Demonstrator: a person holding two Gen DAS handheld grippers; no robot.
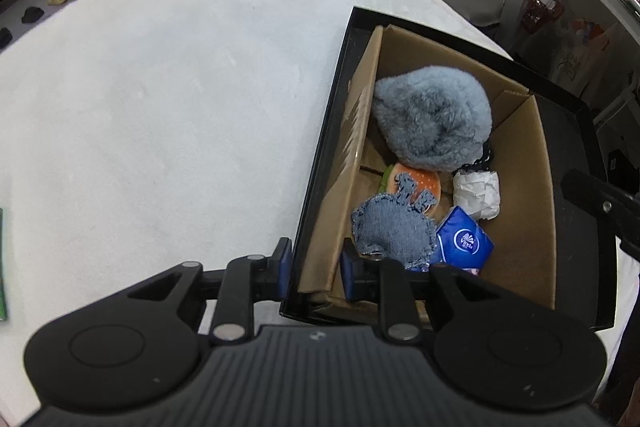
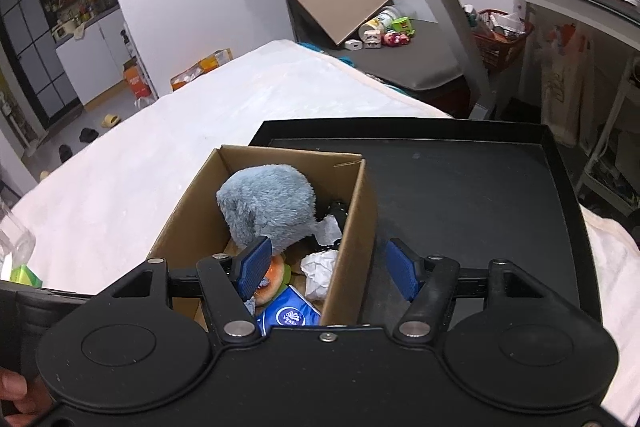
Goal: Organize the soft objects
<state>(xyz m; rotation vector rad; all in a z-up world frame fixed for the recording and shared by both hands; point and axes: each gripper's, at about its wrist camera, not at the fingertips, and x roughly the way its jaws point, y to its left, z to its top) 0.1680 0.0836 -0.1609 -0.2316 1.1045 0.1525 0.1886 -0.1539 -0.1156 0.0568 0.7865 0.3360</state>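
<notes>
We straddle the cardboard box walls with both hand-held grippers, left and right, spread wide and empty, likely to steady it.

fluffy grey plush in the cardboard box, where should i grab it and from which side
Grip the fluffy grey plush across its rounded top, coming straight down from above. It is the highest thing in the cardboard box, whose walls block a sideways approach, and its soft pile should compress between the fingers.
</notes>
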